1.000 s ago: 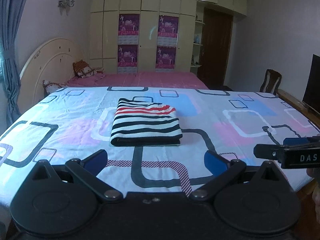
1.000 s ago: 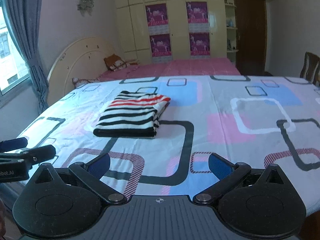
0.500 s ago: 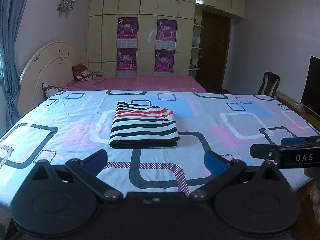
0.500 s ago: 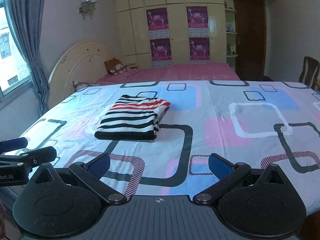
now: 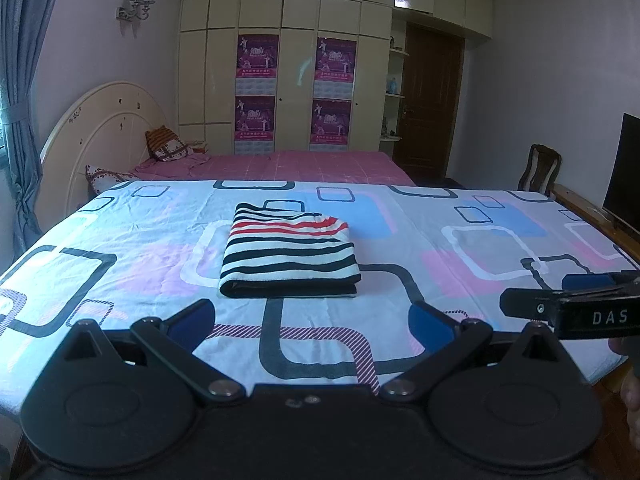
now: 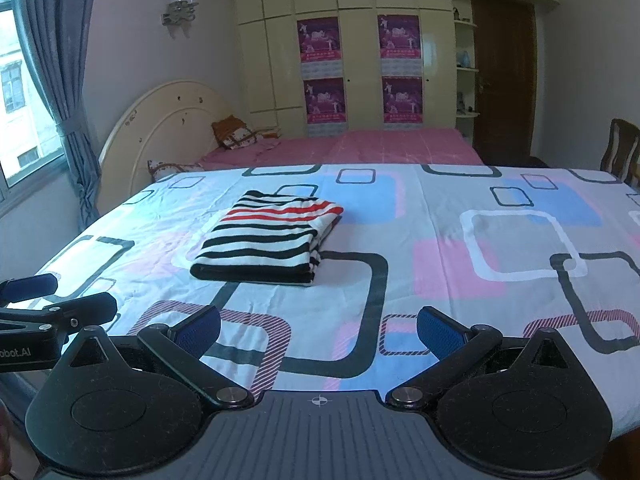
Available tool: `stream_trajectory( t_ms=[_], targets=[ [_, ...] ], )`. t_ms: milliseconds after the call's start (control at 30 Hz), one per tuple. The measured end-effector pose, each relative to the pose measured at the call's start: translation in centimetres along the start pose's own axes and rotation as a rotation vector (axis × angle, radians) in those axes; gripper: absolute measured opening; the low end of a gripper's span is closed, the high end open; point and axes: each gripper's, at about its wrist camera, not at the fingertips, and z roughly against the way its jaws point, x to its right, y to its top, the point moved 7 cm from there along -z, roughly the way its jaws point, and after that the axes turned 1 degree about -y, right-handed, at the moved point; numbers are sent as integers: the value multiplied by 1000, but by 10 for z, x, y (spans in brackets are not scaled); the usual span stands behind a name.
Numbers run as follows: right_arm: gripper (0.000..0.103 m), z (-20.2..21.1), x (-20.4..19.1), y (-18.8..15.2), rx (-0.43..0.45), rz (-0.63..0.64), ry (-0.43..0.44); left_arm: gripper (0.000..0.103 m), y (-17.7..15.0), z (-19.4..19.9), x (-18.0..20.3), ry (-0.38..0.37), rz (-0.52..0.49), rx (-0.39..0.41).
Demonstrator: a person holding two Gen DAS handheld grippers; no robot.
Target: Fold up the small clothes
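Note:
A black, white and red striped garment (image 5: 290,252) lies folded into a neat rectangle on the patterned sheet; it also shows in the right wrist view (image 6: 268,238). My left gripper (image 5: 311,322) is open and empty, held over the near edge of the sheet, well short of the garment. My right gripper (image 6: 318,330) is open and empty too, to the right of and nearer than the garment. Each gripper shows from the side in the other's view: the right gripper (image 5: 568,300) and the left gripper (image 6: 48,304).
The patterned sheet (image 5: 480,248) covers a wide flat surface. Behind it are a pink bed (image 5: 280,164) with a round headboard, wardrobes, a door and a wooden chair (image 5: 540,168). A dark screen (image 5: 624,172) stands at the right. A curtained window (image 6: 24,92) is on the left.
Both grippers have drawn back and tilted up a little, so the folded garment sits slightly lower and farther in both views. The garment itself has not moved.

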Motion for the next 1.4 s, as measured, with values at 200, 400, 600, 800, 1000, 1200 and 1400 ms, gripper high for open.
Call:
stream_trajectory(
  t_ms=[200,400,600,800,1000,1200,1400],
  targets=[
    [103,0,1,0,-1,6,1,103,0,-1,-1,0,0,-1],
    [103,-1,1,1,-1,7,3,103,1,-1,-1,1,-1,-1],
    [103,0,1,1,0,8,-1,103,4,-2,-2,-1,-7,6],
    [103,1,0,1,4,6,-6,103,3,-4,-1,-8,-14,7],
    [103,1,0,1,5,8,-5,103,3,-4,-1,-9,-14,7],
    [103,1,0,2,6,8,-6,103,4,-5,-3,-11,-20,11],
    [103,1,-4,4,10,27,-5,103,5,-5,-4,-12,-23,14]
  ],
)
